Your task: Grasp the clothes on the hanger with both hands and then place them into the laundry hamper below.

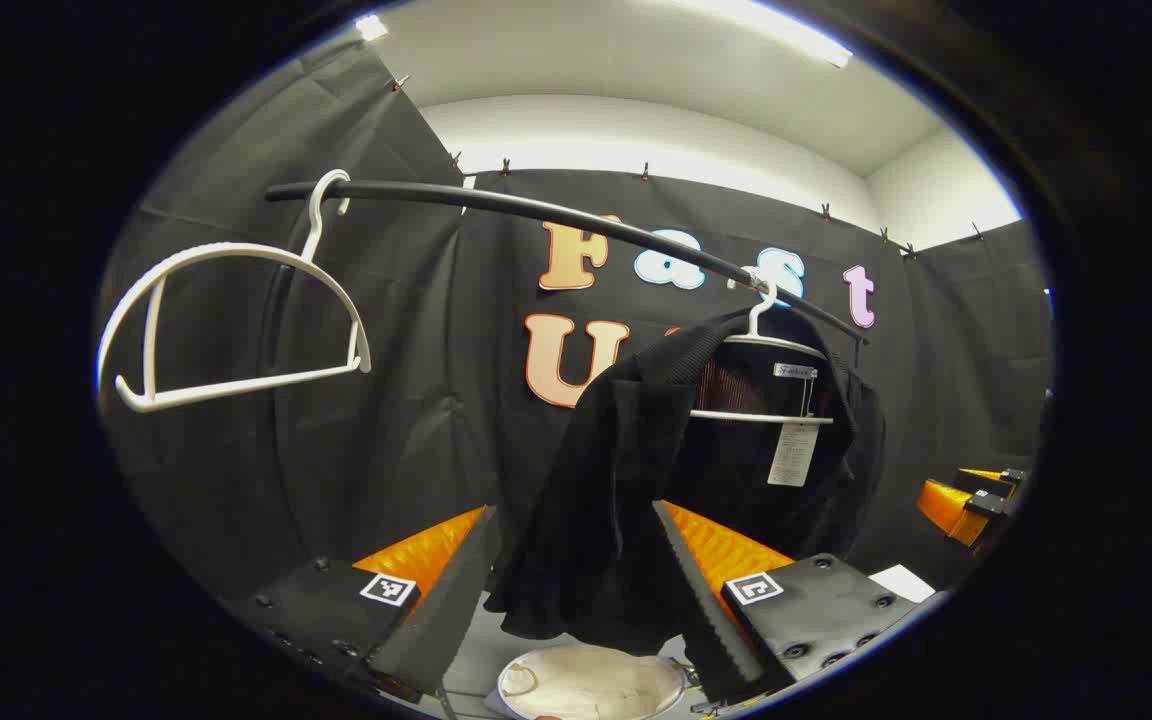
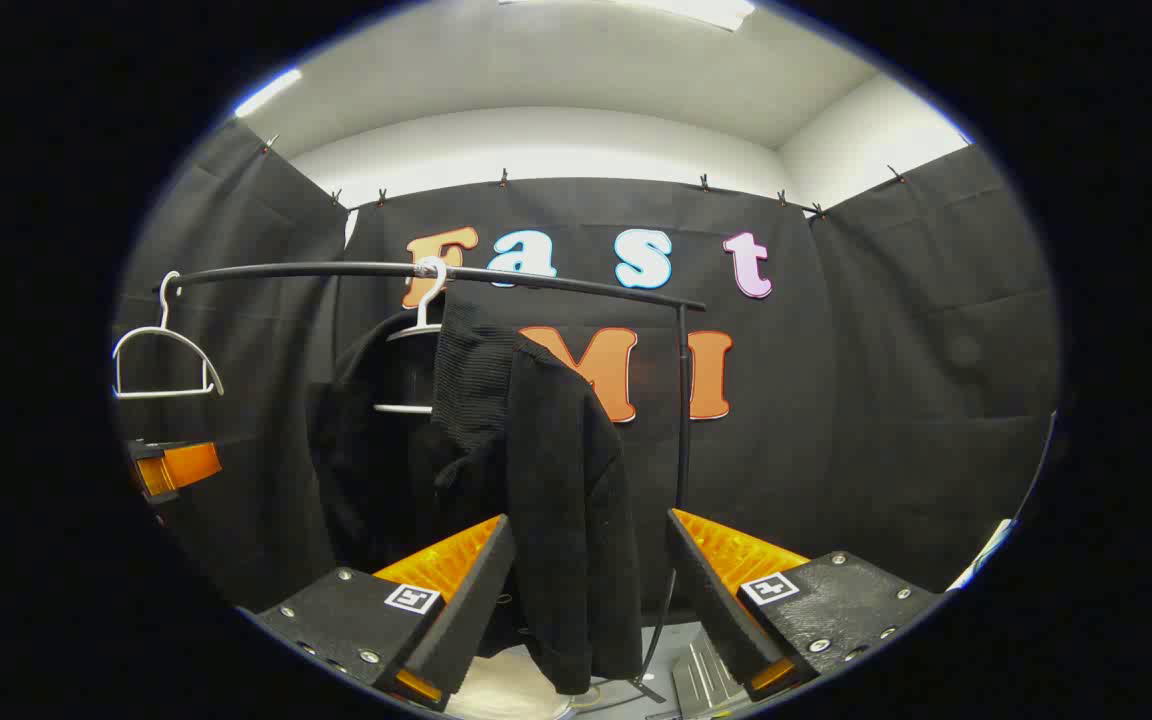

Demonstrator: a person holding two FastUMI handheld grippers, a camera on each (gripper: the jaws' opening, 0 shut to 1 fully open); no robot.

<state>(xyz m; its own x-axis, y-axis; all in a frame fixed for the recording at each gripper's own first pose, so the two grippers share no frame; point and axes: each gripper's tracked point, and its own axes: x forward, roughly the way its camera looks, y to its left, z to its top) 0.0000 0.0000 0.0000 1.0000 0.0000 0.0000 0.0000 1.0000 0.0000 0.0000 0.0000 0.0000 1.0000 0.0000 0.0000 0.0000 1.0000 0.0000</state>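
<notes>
Black cloth walls the booth, and across it runs a dark rail point(image 1: 576, 215) carrying an empty white hanger point(image 1: 226, 320) and, well apart, a black garment point(image 1: 626, 480) on its own hanger point(image 1: 771, 345) (a tag dangles inside the collar). Below the garment sits the pale laundry hamper point(image 1: 591, 685). The left gripper point(image 1: 576, 580) and the right gripper point(image 2: 586, 590) both stand wide, with the garment's hem hanging between the fingers, unpinched.

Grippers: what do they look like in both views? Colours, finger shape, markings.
Both look alike. The left gripper has two black wedge-shaped fingers with ribbed inner pads, orange ribbed panels behind them, and black blocks with screws, each carrying a small square black-and-white marker. The right gripper has the same black fingers, orange panels and markers. No cables or sleeves visible.
</notes>
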